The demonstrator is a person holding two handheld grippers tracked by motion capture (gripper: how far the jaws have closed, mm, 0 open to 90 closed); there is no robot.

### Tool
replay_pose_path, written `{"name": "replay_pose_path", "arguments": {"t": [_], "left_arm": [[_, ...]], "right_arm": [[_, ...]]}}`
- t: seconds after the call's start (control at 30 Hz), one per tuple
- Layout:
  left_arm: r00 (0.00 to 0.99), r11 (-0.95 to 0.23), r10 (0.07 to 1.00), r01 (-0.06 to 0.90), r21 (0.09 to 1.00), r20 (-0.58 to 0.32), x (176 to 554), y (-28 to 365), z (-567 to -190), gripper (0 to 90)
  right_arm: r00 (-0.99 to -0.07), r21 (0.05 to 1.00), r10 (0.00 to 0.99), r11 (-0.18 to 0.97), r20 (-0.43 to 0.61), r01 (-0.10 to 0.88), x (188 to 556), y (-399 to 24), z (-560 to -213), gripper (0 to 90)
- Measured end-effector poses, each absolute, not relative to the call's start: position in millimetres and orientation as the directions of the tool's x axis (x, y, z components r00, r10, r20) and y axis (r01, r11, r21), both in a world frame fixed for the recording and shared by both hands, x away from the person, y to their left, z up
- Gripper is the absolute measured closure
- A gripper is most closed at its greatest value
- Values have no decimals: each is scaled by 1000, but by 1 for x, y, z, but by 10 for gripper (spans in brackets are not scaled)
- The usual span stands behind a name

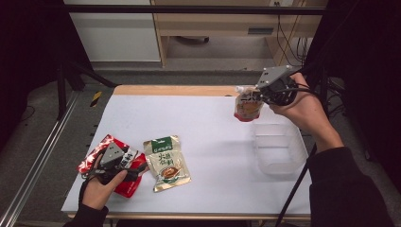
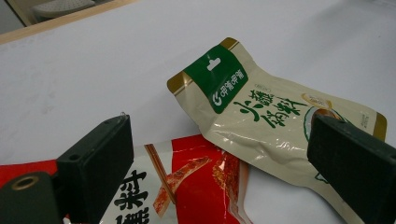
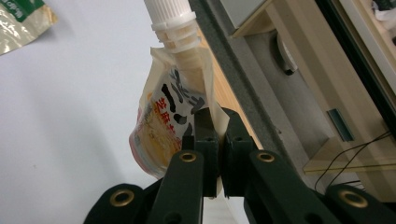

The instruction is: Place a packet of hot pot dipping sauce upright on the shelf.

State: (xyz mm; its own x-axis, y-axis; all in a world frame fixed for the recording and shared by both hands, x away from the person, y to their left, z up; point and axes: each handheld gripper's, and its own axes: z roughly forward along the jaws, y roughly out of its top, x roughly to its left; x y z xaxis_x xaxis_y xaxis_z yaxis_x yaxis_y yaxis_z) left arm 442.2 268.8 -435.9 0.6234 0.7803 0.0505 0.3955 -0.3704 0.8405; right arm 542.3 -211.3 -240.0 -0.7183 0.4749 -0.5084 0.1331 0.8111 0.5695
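Two black jaws of the right gripper (image 3: pixel 216 140) are being pinched on a spouted pouch's (image 1: pixel 247 105) thin side seam – soft, sloshy, likely slippery – held aloft beside the clear tub (image 1: pixel 279 147). The left gripper (image 2: pixel 224 154) is being held spread over two flat sachets (image 1: pixel 166 163).

High view: fixed above the near edge, looking forward and down over the whole table (image 1: pixel 208 127) to the shelving behind. Left gripper view: close and low over the table, facing the green packet (image 2: pixel 261 116), also seen from above (image 1: pixel 166 163). Right gripper view: very close, shares the spout pouch (image 3: pixel 173 121) (image 1: pixel 248 105).
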Motion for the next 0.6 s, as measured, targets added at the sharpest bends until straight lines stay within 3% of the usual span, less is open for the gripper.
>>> {"name": "replay_pose_path", "arguments": {"t": [0.6], "left_arm": [[618,-365,785,410,836,39,445,272,-440,69]], "right_arm": [[-660,601,541,782,-521,166,545,-247,-249,874]]}}
